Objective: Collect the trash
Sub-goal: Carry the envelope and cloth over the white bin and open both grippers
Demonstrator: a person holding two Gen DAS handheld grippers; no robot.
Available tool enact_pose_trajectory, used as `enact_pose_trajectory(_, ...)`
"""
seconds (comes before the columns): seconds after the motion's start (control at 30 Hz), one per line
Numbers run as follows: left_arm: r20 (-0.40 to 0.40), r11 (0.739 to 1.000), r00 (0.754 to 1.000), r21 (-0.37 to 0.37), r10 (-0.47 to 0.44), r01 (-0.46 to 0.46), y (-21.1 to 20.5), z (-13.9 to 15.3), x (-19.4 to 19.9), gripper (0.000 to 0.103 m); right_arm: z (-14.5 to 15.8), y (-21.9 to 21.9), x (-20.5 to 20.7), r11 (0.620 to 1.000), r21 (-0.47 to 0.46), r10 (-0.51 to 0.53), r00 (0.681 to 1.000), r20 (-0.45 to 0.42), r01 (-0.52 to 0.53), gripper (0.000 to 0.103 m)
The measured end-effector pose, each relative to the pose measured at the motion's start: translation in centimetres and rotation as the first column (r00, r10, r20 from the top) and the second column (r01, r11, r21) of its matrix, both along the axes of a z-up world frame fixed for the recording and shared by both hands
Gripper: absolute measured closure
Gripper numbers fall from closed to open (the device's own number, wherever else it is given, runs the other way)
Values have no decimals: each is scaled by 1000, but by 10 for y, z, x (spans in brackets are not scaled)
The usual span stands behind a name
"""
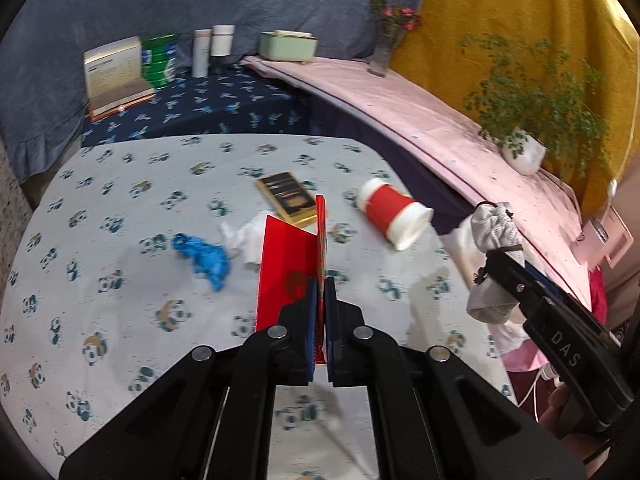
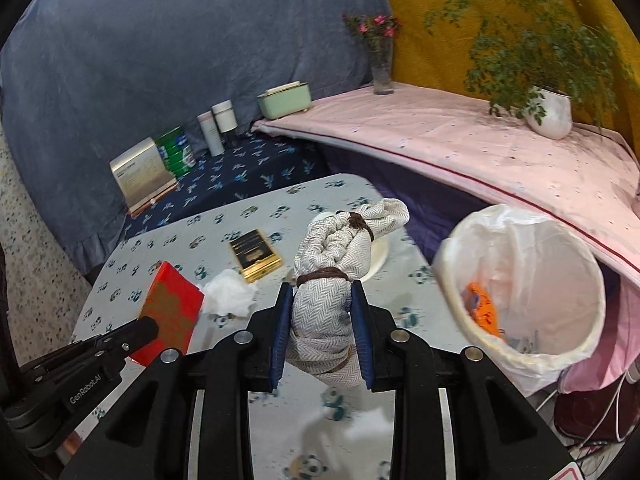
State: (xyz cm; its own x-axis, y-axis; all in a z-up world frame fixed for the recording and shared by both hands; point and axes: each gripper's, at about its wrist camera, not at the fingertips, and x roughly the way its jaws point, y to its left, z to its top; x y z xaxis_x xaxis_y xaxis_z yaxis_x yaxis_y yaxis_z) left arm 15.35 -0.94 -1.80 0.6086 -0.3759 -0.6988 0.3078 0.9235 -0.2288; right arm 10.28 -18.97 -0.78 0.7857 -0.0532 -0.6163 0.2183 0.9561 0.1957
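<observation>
Left tongs [image 1: 320, 292] pinch the red card [image 1: 286, 276], right tongs [image 2: 320, 308] the cloth bundle [image 2: 340, 264]; release each squarely over the lined bin [image 2: 524, 280].

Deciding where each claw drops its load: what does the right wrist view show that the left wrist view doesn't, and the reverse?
Right wrist only: the open inside of the white-lined bin, with orange trash in it.

Left wrist only: the crumpled blue glove and the tipped red-and-white cup.

Both: the left claw shut on the red box, the right claw shut on the grey cloth bundle, the gold-and-black box and the white tissue.
</observation>
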Motion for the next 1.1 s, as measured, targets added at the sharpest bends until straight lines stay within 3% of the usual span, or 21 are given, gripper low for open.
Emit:
enact_pose_trajectory(0.27,34,991,990,25,-135,134,-81,11,-13,100,-1,-57,-28,995,16,-97,995,7,97,75)
enact_pose_trajectory(0.53,27,965,964,-3,-264,264,-156,14,-18,100,-7,-112,-52,982,20,-190,982,2,190,75)
enact_pose_trajectory(0.8,-13,927,928,-25,-374,373,-219,4,-16,100,-17,-162,-72,960,33,-278,960,-10,278,75)
enact_pose_trajectory(1.1,-63,904,902,-18,-428,428,-268,-14,-8,99,-33,-196,-78,942,46,-330,943,-35,331,75)
